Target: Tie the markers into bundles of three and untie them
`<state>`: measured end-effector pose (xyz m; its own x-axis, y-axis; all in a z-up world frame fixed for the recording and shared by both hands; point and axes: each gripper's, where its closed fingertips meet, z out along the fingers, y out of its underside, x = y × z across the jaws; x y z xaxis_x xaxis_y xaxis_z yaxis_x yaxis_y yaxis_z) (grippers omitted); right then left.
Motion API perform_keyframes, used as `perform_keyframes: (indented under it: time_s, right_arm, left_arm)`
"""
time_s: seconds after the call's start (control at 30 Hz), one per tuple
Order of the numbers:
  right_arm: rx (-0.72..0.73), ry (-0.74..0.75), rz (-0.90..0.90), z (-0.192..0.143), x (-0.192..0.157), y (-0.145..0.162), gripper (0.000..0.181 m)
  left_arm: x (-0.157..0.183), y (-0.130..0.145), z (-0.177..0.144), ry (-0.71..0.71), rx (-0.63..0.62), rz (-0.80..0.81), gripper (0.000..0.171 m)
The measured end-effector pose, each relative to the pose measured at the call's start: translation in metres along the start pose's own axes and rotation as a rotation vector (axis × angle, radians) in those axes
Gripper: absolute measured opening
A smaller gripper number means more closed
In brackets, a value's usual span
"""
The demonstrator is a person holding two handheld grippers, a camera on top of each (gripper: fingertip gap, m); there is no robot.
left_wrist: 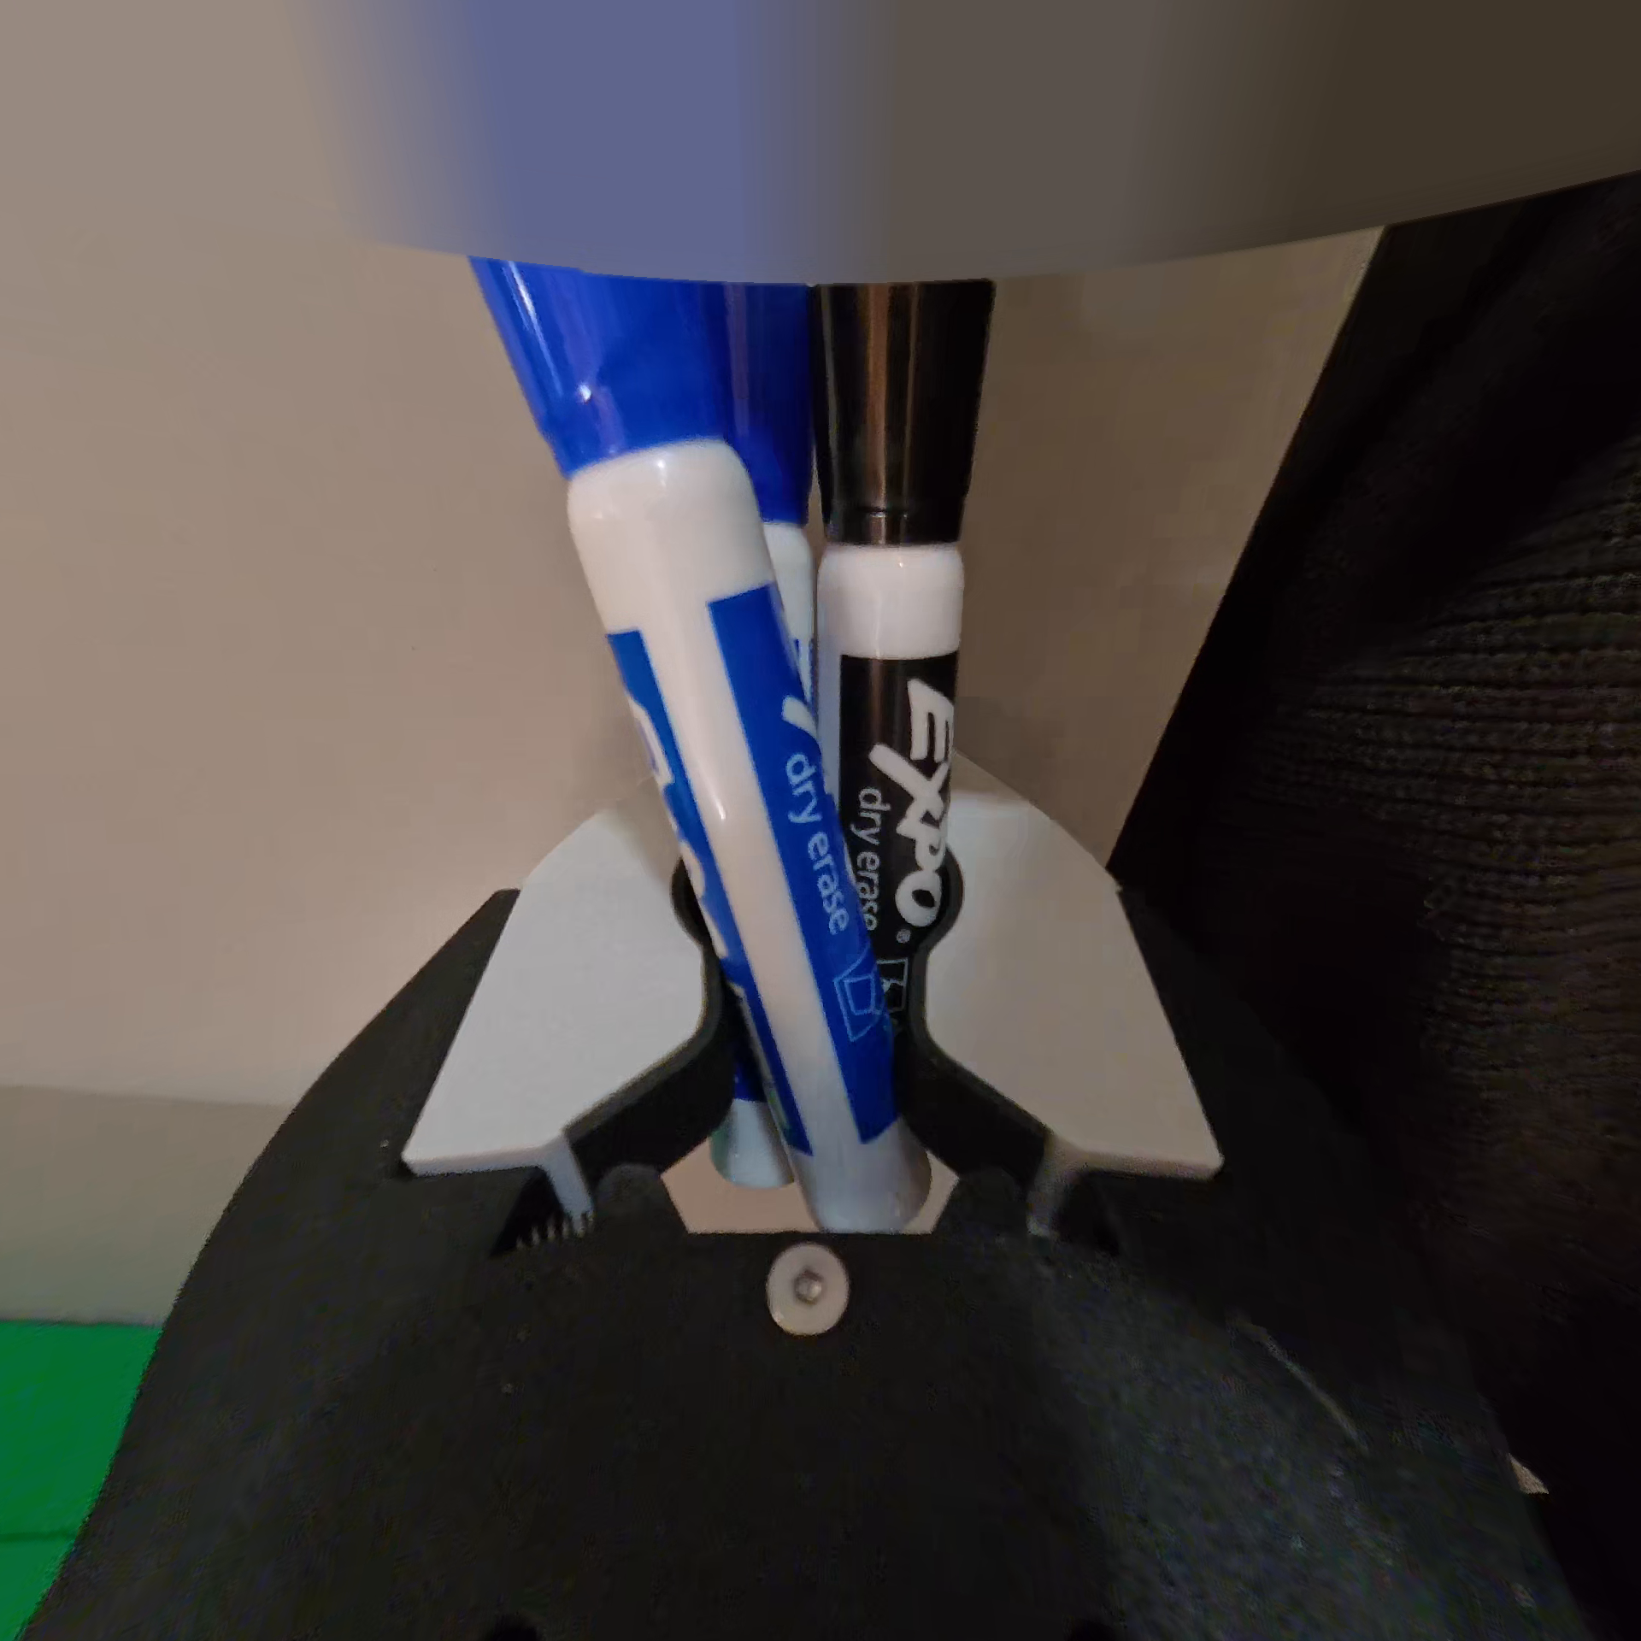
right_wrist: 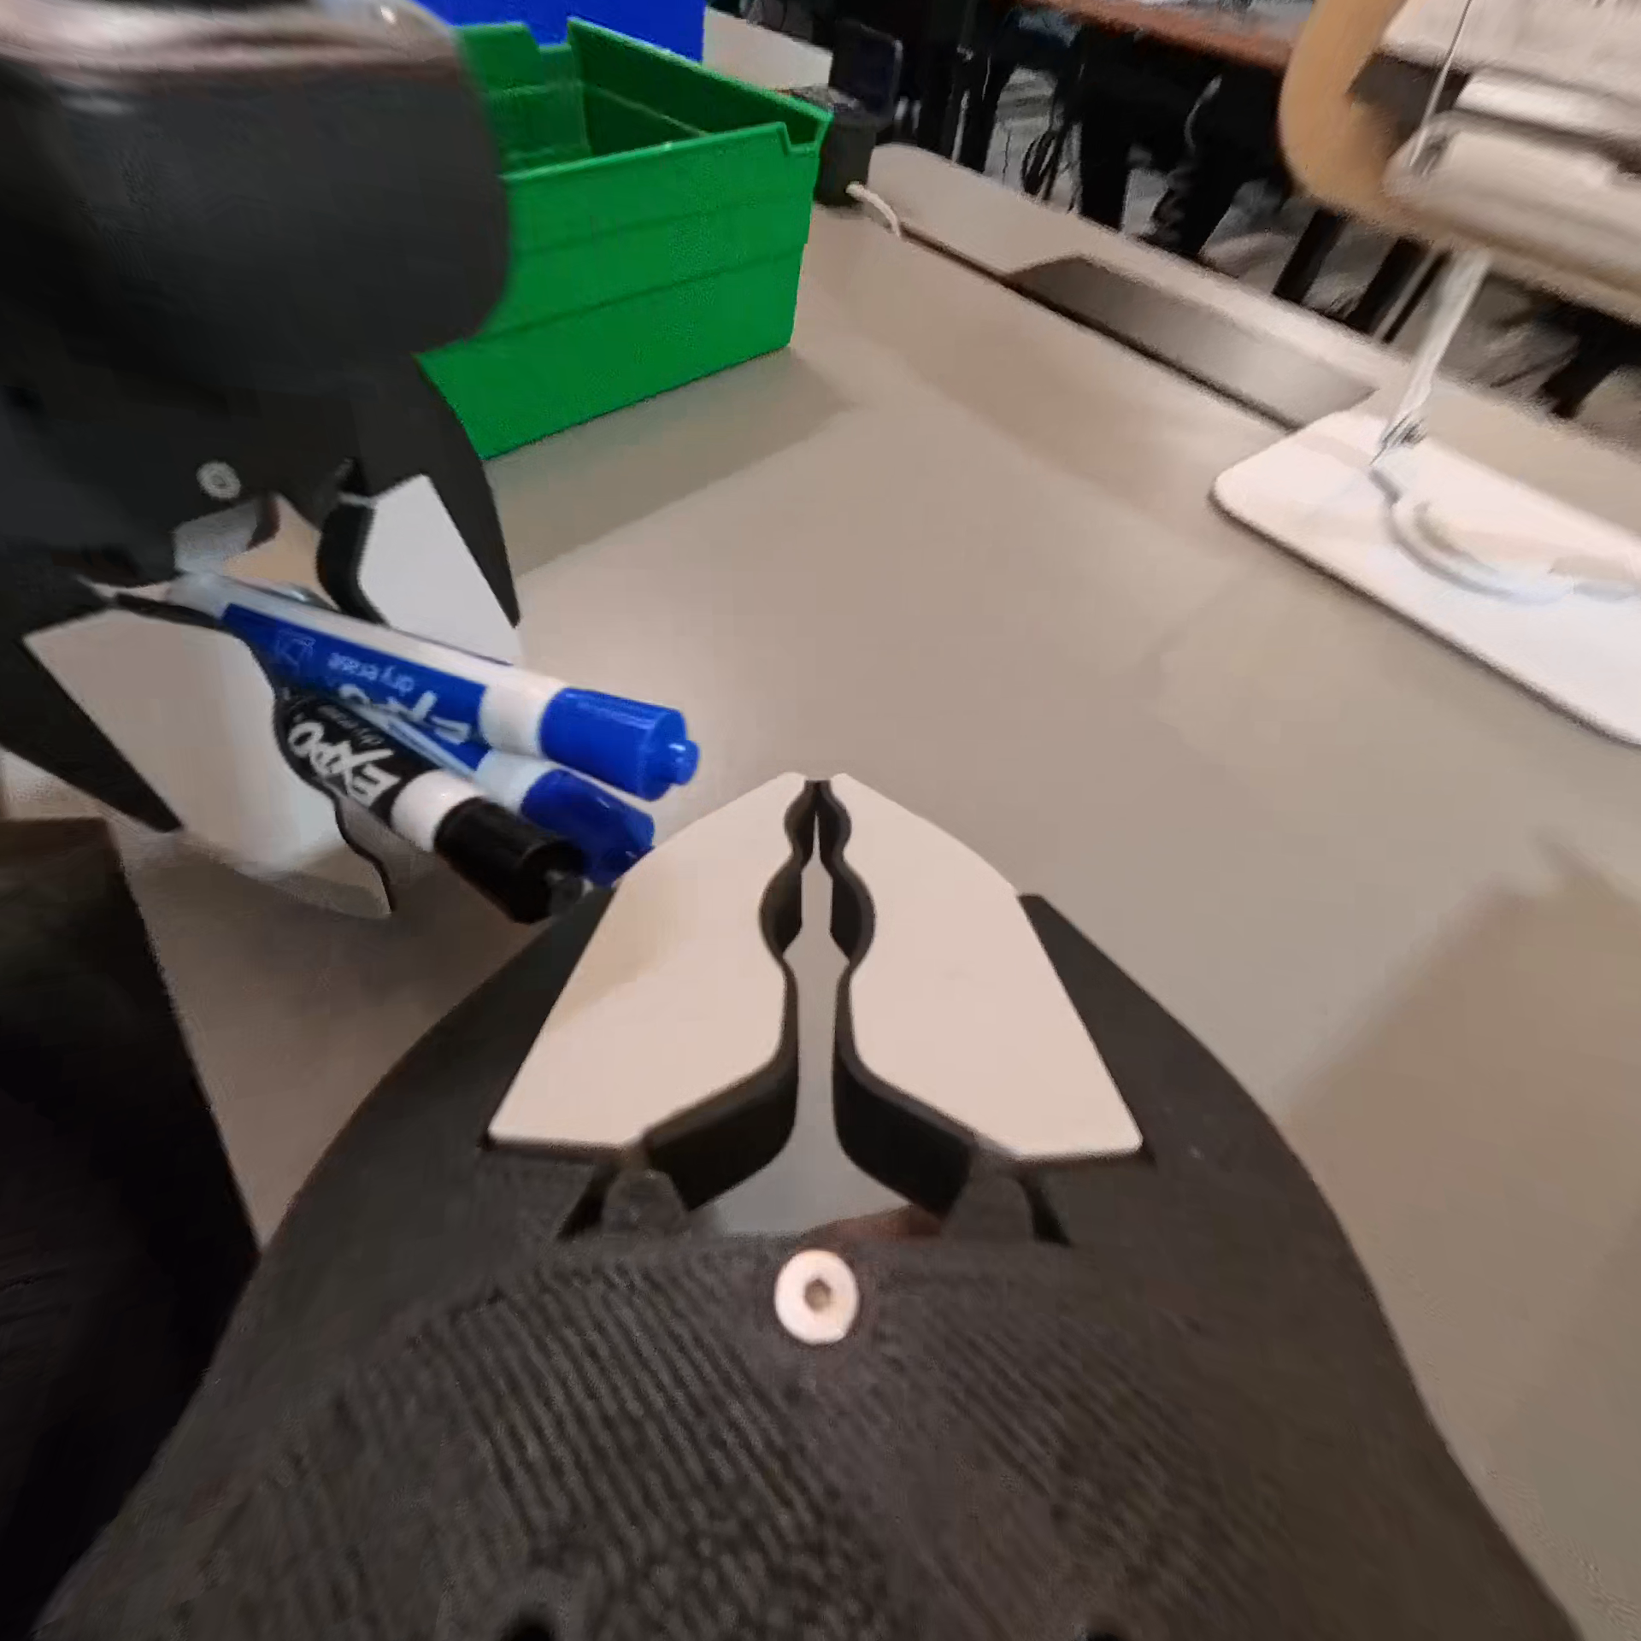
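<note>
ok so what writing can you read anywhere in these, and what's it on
I leave the wording itself out; this is what bears print.
front blue marker: white print along its blue label.
black marker: white print on its black label.
second blue marker: label mostly hidden, unreadable.
green bin and right gripper: no print visible.
All three sit clamped in the left gripper.

Printed labels on blue marker, black marker

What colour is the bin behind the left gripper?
Green bin, clearest in the right wrist view.
</note>
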<state>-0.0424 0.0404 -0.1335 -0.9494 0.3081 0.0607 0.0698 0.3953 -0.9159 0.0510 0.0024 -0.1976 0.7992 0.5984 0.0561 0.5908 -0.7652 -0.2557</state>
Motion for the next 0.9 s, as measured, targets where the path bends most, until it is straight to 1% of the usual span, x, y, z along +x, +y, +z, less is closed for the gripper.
perform_keyframes:
  time_s: [0.1,0.2,0.3,0.37,0.53,0.73,0.9]
  right_arm:
    - [-0.048,-0.129,0.114,0.004,-0.004,0.011,0.000]
    - [-0.032,-0.244,0.205,0.002,-0.010,0.009,0.000]
    - [0.015,-0.358,0.245,-0.006,-0.020,-0.001,0.000]
    - [0.025,-0.416,0.229,-0.011,-0.027,-0.003,0.000]
    - [0.029,-0.413,0.101,-0.015,-0.031,0.000,0.000]
    - [0.013,-0.421,0.060,-0.014,-0.037,0.004,0.000]
    - [0.036,-0.368,0.033,-0.015,-0.029,0.000,0.000]
  left_arm:
    - [0.007,-0.004,0.000,0.016,0.007,0.020,0.047]
    - [0.012,-0.005,0.001,0.027,0.002,0.035,0.048]
    - [0.012,-0.004,0.003,0.026,-0.005,0.034,0.048]
    - [0.010,-0.003,0.003,0.026,-0.002,0.026,0.047]
    - [0.006,-0.001,0.001,0.017,-0.001,0.015,0.047]
    - [0.008,-0.003,0.003,0.018,-0.004,0.026,0.047]
    - [0.005,-0.002,0.001,0.012,0.000,0.016,0.047]
